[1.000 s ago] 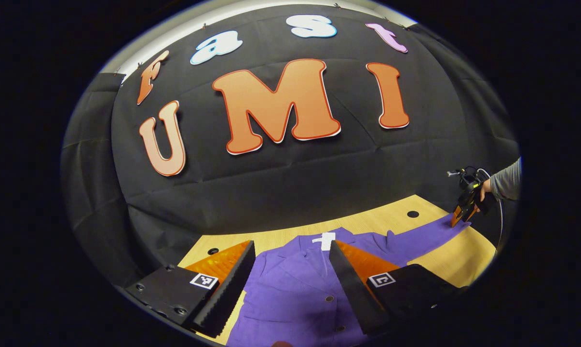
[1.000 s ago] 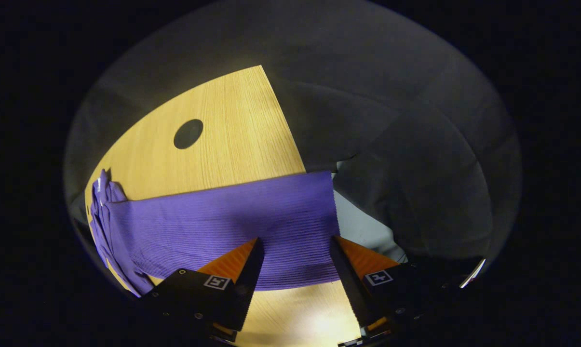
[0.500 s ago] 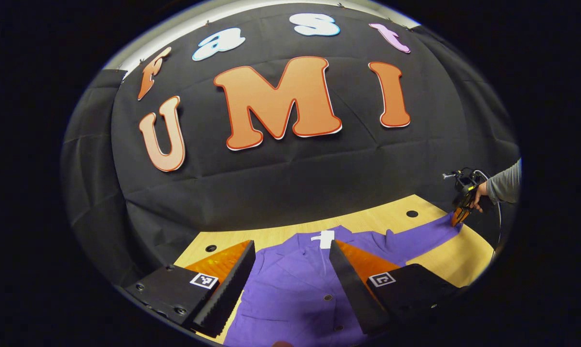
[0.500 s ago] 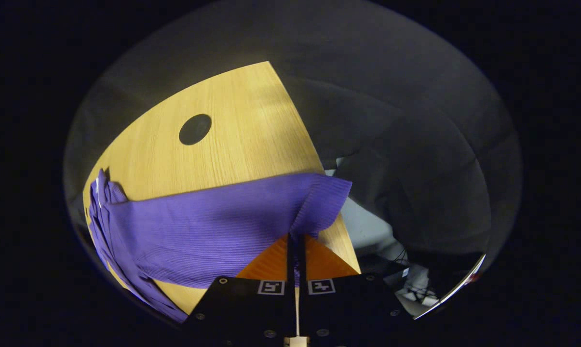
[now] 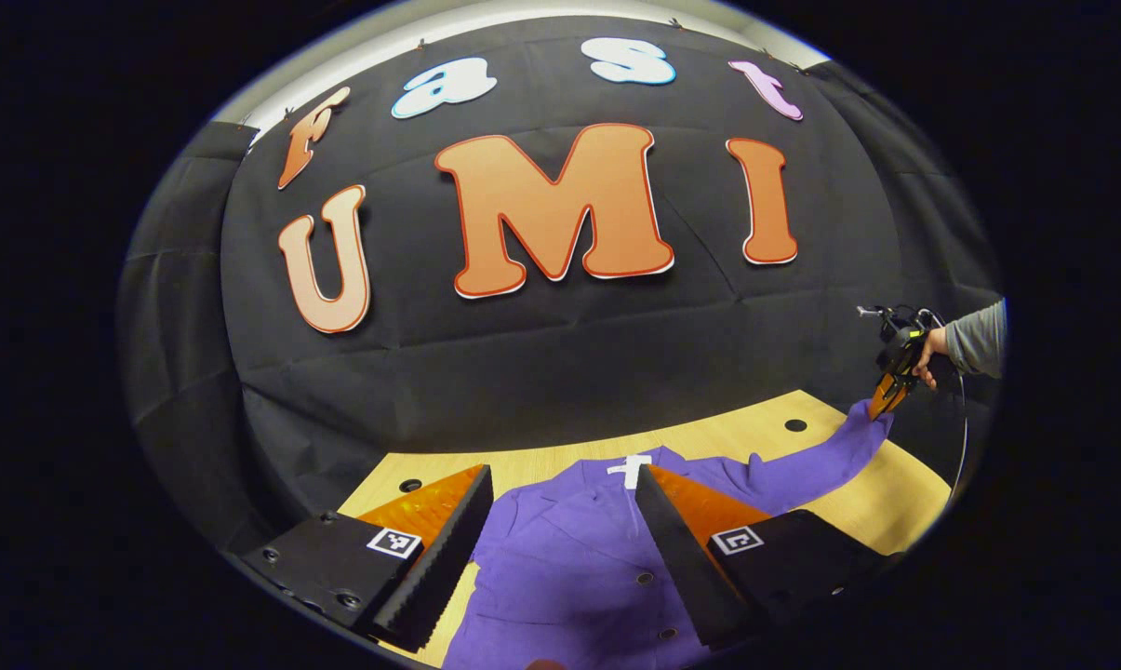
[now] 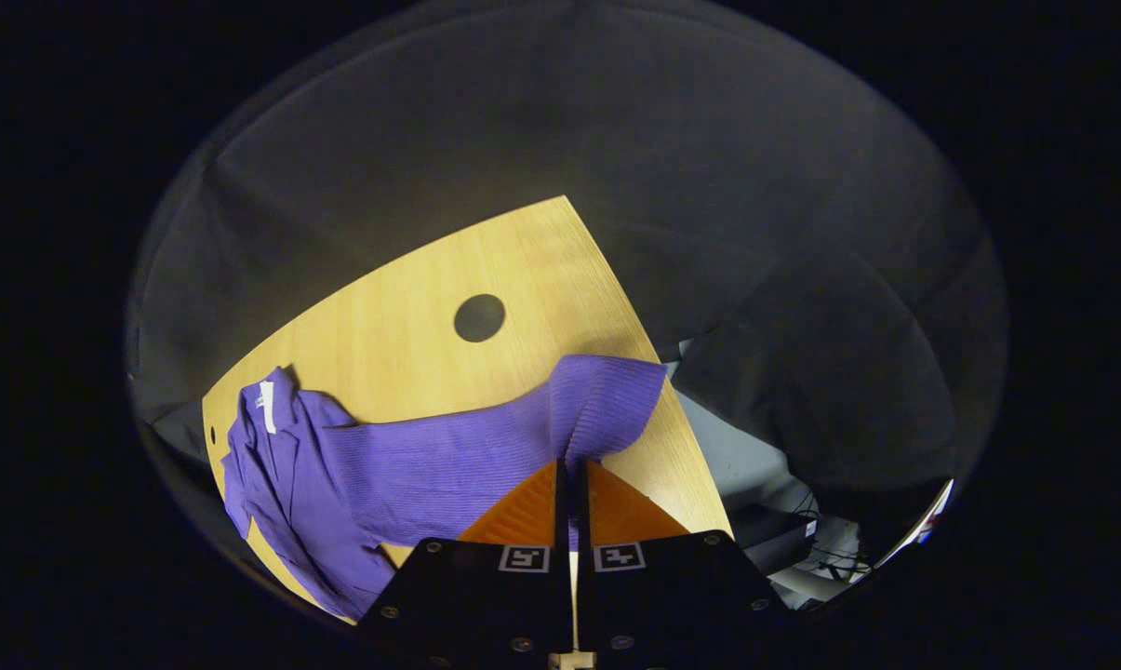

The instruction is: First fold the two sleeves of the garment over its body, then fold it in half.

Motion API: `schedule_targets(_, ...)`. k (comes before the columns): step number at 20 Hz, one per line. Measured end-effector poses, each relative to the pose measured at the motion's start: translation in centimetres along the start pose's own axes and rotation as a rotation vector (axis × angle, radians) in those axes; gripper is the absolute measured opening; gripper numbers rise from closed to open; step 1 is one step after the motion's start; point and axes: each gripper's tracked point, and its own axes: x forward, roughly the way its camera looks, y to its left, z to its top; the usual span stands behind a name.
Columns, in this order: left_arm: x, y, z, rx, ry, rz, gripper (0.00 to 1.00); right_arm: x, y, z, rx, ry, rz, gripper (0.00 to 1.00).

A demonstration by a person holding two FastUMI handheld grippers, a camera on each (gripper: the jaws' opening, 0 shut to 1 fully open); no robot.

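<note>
The right gripper (image 6: 569,465) has its fingers pressed together on the cuff end of a sleeve (image 6: 486,447), lifting that end off the table (image 6: 402,326); the cuff fans out past the tips. The left gripper (image 5: 560,521) hangs with fingers wide apart above the purple garment (image 5: 560,577), which lies buttoned-side up on the table, collar toward the booth wall. Far off in the left gripper view, a hand (image 5: 932,349) holds the right gripper at the raised sleeve's tip.
</note>
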Motion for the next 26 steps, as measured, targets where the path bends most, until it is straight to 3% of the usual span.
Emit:
schedule_targets(3, -0.4, 1.9, 0.1, -0.010, -0.019, -0.005, 1.00, -3.5, 3.7, 0.4, -0.022, -0.046, 0.028, 0.03)
schedule_targets(5, -0.6, 3.4, 0.0, -0.022, -0.026, -0.012, 0.97, -5.7, 5.8, 0.4, -0.067, -0.072, 0.030, 0.03)
schedule_targets(6, -0.8, 4.1, 0.1, -0.027, -0.032, -0.013, 0.97, -6.9, 7.1, 0.3, -0.085, -0.085, 0.036, 0.12)
schedule_targets(7, -0.8, 5.0, 0.0, -0.031, -0.037, -0.012, 0.97, -7.9, 8.7, 0.2, -0.106, -0.096, 0.045, 0.12)
schedule_targets(8, -1.0, 6.0, 0.0, -0.039, -0.042, -0.009, 0.97, -9.2, 10.1, 0.2, -0.130, -0.107, 0.051, 0.03)
schedule_targets(12, -1.6, 9.2, -0.6, -0.073, -0.046, -0.006, 0.97, -12.8, 16.6, -0.3, -0.197, -0.148, 0.096, 0.03)
schedule_targets(23, -3.9, 19.9, -2.6, -0.138, -0.064, 0.059, 0.97, -16.9, 32.4, -4.1, -0.328, -0.152, 0.193, 0.02)
schedule_targets(26, -4.0, 22.2, -3.4, -0.156, -0.055, 0.072, 0.97, -16.5, 34.7, -4.9, -0.376, -0.146, 0.181, 0.02)
